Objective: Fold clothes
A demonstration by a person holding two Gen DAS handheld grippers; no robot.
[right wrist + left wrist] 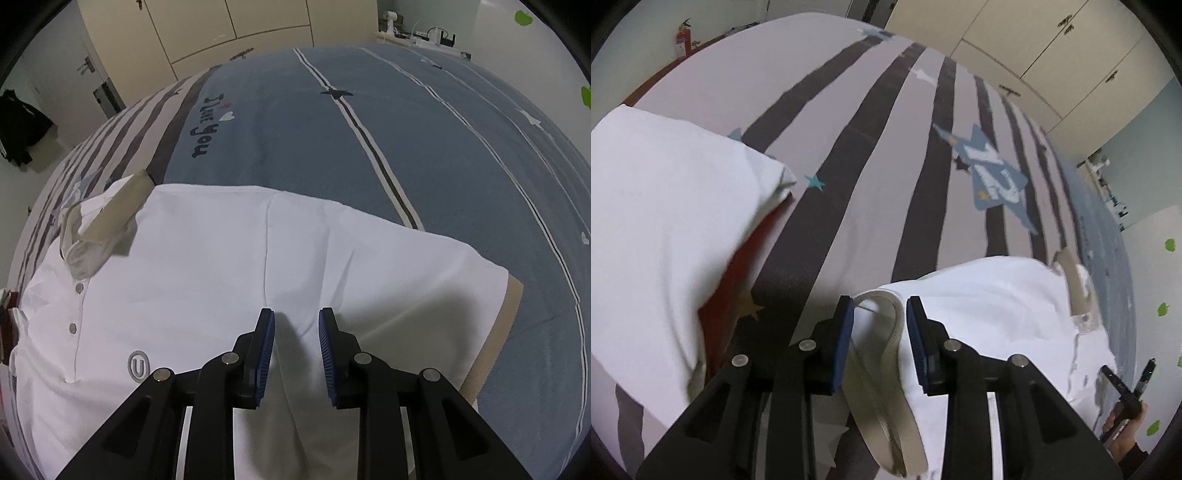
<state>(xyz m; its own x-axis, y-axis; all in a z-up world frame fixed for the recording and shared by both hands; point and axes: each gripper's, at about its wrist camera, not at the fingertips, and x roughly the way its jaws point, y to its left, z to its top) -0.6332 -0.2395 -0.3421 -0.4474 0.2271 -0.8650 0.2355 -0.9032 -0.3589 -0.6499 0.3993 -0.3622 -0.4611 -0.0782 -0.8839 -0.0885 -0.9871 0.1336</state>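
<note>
A white polo shirt [207,258] lies front up on the bed, its beige collar [107,218] at the left and a beige-cuffed sleeve [495,339] at the right. My right gripper [296,312] hovers just over the shirt's shoulder area, open, with its pads clear of the cloth. In the left wrist view the same shirt [990,295] spreads to the right. The other sleeve's beige cuff [882,332] lies loosely between the blue pads [846,332] of my left gripper [880,301], which is open and does not pinch it.
A folded white garment [665,221] rests on a red one [738,273] at the left. The bed cover is grey-striped [886,147] and blue [369,129]. A hand [1123,435] holds a black tool at the lower right. Cream wardrobes [1034,44] stand beyond the bed.
</note>
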